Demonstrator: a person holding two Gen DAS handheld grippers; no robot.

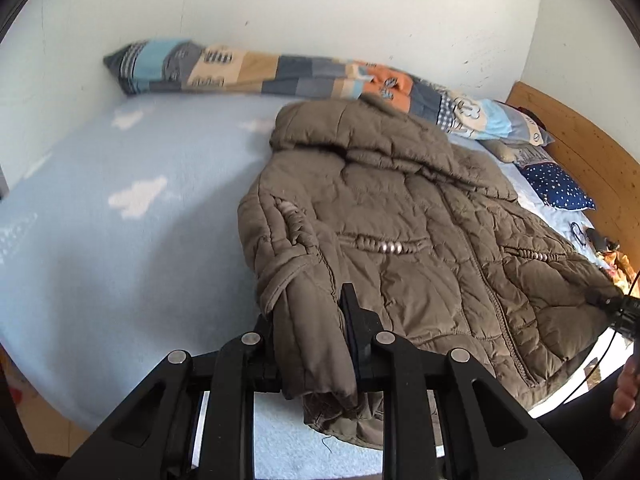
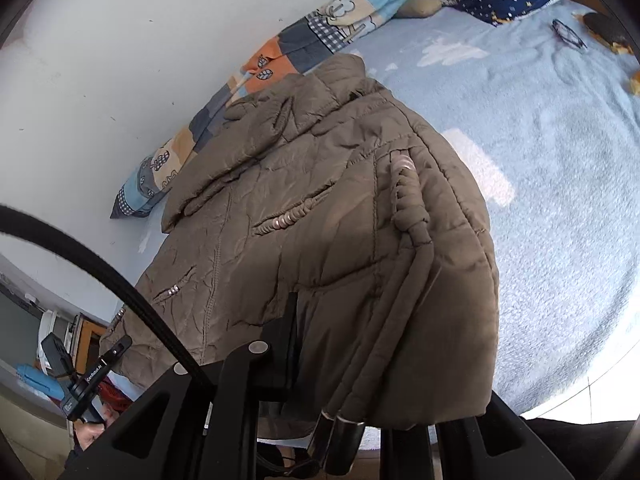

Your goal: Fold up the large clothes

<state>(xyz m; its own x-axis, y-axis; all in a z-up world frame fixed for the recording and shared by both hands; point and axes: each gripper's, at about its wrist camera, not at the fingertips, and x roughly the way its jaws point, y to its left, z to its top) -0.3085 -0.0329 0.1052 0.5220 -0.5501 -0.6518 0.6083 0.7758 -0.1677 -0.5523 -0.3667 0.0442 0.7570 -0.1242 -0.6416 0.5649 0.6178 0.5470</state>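
Note:
A brown quilted hooded jacket [image 1: 420,216] lies front up on the light blue bed [image 1: 120,264]. My left gripper [image 1: 308,312] is shut on a bunched fold of the jacket's near left edge, by the sleeve, and the fabric rises off the bed between its fingers. In the right wrist view the jacket [image 2: 320,208] drapes over my right gripper [image 2: 332,320], shut on the lifted near right corner. Only its left finger [image 2: 290,320] shows; cloth hides the other. Drawstrings with metal tips [image 2: 340,428] hang from that corner.
A patchwork quilt [image 1: 280,72] runs along the white wall behind the jacket. A navy star pillow [image 1: 560,188], a plush toy [image 2: 424,4] and glasses [image 2: 568,34] lie near the wooden headboard [image 1: 592,152]. A black cable [image 2: 100,272] crosses the right wrist view.

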